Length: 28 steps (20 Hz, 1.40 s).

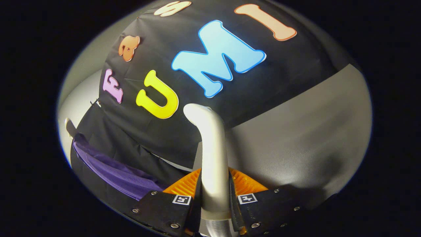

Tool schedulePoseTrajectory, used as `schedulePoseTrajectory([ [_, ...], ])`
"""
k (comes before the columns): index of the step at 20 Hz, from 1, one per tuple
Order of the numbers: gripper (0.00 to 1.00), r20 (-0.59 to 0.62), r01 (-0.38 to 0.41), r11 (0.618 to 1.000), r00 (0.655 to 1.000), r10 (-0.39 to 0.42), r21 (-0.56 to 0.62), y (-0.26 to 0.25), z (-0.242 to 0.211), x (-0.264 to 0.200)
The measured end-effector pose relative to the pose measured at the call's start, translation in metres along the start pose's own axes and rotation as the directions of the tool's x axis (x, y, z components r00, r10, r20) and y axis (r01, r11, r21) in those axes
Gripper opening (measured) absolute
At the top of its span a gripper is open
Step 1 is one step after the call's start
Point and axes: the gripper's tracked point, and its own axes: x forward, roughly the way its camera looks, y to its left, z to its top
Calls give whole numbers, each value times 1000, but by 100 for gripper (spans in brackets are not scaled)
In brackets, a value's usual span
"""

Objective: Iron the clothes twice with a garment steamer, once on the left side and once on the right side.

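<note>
The hand-held gripper [214, 194] is clamped on the silver-white curved plastic handle of the garment steamer [210, 144], both fingers pressing its sides (the handle rises straight ahead between them). A purple ribbed garment [111, 172] hangs off to the left, near the fingers. The grey booth surface [302, 131] lies open to the right.

No readable txt, brand or nr is showing. Only signs: two small square b/w marker tags, left one [182, 199] and right one [247, 198], each sitting on a finger of the gripper [213, 186]. They're carrying coded patterns, not letters. Those fingers are pressing on both sides of the garment steamer [212, 148].
</note>
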Motion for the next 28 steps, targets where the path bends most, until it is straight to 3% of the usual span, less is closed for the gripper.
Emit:
schedulePoseTrajectory([
  [4,37,97,-14,994,995,25,-113,26,-18,-45],
  [12,37,233,-58,983,968,98,-176,93,-48,-119],
  [15,37,272,-36,973,957,100,-229,114,-67,-142],
  [28,36,512,39,909,836,198,-415,241,-109,-203],
])
